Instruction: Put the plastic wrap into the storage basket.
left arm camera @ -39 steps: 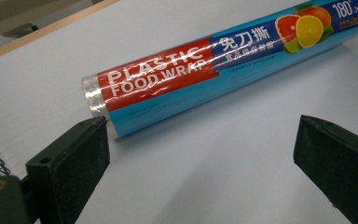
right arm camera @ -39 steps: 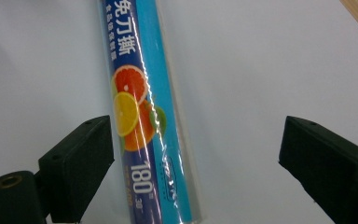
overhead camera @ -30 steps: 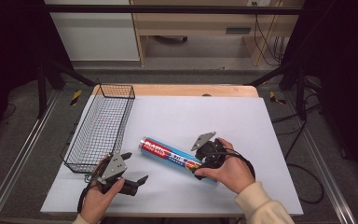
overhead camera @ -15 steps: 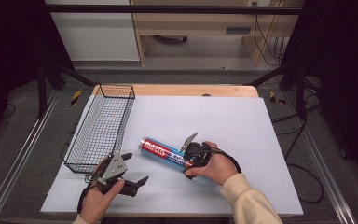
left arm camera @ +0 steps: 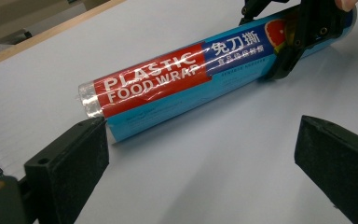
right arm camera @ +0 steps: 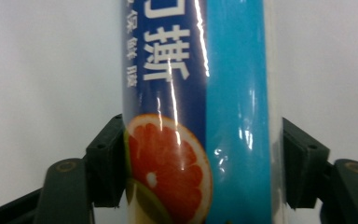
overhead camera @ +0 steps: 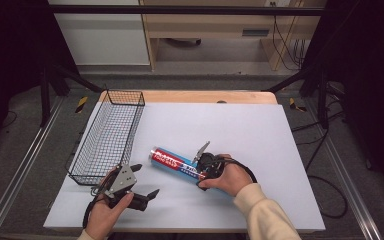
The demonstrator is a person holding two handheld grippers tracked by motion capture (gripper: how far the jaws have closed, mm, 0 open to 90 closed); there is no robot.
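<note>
A roll of plastic food wrap (overhead camera: 172,162), red and blue with white lettering, lies slantwise on the white table top (overhead camera: 240,125). My right gripper (overhead camera: 203,169) has just closed its jaws on the roll's near end; in the right gripper view both pads press the roll (right arm camera: 200,116) at the picture of a cut grapefruit. The left gripper (overhead camera: 142,181) rests low at the front left, open, with nothing between its fingers. In the left gripper view the roll (left arm camera: 177,77) lies just beyond the wide-apart jaws, and the right gripper (left arm camera: 303,35) clamps its far end.
A black wire basket (overhead camera: 107,137) stands along the table's left edge, close behind the left hand. A wooden strip (overhead camera: 190,96) borders the far edge. Dark stand legs and cables lie on the floor around the table.
The right hand has come down and leftward onto the roll, and its jaws have closed on the roll's end. The left hand has stayed where it was.
</note>
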